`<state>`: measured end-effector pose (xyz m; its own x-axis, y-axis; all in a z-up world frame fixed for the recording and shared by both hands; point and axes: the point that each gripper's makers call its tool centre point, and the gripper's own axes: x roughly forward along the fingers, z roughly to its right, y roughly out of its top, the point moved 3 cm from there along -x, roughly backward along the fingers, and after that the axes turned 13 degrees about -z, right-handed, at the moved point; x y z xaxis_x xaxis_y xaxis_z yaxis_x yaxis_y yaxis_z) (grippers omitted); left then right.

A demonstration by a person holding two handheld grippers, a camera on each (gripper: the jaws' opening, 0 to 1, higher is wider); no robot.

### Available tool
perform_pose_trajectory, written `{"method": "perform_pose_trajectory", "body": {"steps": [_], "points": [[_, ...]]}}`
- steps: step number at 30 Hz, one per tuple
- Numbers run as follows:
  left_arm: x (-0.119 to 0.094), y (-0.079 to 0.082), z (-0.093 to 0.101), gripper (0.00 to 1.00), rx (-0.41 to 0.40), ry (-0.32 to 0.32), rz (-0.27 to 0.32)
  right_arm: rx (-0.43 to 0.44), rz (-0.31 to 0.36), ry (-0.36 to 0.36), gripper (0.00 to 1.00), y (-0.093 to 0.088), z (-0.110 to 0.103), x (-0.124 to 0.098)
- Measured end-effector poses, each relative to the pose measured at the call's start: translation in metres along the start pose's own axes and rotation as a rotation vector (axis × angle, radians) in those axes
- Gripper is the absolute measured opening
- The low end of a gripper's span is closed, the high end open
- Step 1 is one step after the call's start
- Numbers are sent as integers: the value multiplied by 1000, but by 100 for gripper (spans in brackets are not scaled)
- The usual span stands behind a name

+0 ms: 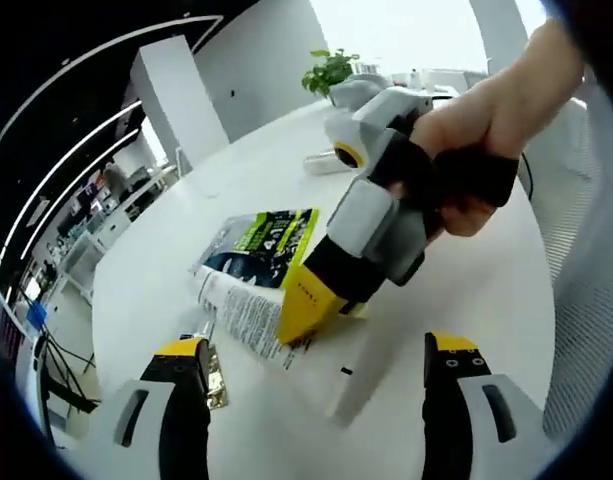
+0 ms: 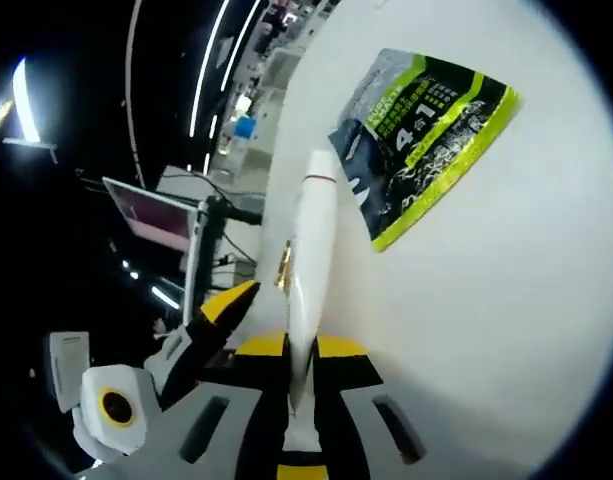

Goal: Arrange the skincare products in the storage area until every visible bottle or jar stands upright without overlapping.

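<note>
A white tube (image 1: 241, 310) with small print lies flat on the white table (image 1: 476, 290). My right gripper (image 1: 308, 305), held in a person's hand, comes in from the right and is shut on the tube's near end. In the right gripper view the tube (image 2: 311, 240) runs up from between my right gripper's (image 2: 301, 365) closed jaws. A green and black sachet (image 1: 266, 240) lies flat just past the tube, seen too as the sachet (image 2: 426, 130) in the right gripper view. My left gripper (image 1: 316, 400) hangs open above the table, near the tube, holding nothing; its yellow tip (image 2: 226, 305) shows beside the tube.
A small gold item (image 1: 216, 375) lies by the tube's side, near my left jaw. A flat white slab (image 1: 361, 385) sits between my left jaws. A potted plant (image 1: 331, 70) and a small white object (image 1: 326, 162) stand at the table's far end. The table edge curves left.
</note>
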<state>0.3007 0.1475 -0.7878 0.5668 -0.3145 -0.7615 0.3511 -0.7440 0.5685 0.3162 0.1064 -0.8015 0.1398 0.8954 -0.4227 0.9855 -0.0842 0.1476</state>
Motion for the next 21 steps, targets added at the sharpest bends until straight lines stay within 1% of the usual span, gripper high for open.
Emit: {"method": "perform_pose_trajectory", "body": {"steps": [2,5,7,8,9,10,11,12,15,16,17,18,21], "points": [[-2,-2,-1,84,4,20,14,25,-6,20,7,-4,-3,-2],[-6,-3,1,85,28,49,32,70,-9,56,7,-10,-8,-4],[-9,-3,-1,83,77,100,57,93,-5,79,7,-11,-11,-5],[-12,-2,-2,80,94,127,79,101,-6,92,7,-12,-12,-5],[-14,-1,-4,77,109,163,115,107,-6,109,7,-12,-14,-6],[-15,-3,-7,74,108,192,121,118,-11,118,7,-14,-15,-6],[-29,-11,-3,73,89,246,103,118,-13,121,7,-14,-16,-6],[-35,-13,-1,72,127,279,108,117,-18,127,7,-16,-18,-7],[-36,-12,-6,63,178,329,120,123,-35,156,7,-20,-26,-12],[-37,-12,-10,59,204,361,130,121,-39,162,7,-21,-28,-14],[-37,-13,-13,57,223,383,130,118,-45,166,7,-22,-31,-15],[-38,-14,-15,55,237,395,127,111,-51,171,7,-23,-33,-17],[-43,-14,-18,46,278,430,134,89,-75,183,7,-29,-42,-24]]}}
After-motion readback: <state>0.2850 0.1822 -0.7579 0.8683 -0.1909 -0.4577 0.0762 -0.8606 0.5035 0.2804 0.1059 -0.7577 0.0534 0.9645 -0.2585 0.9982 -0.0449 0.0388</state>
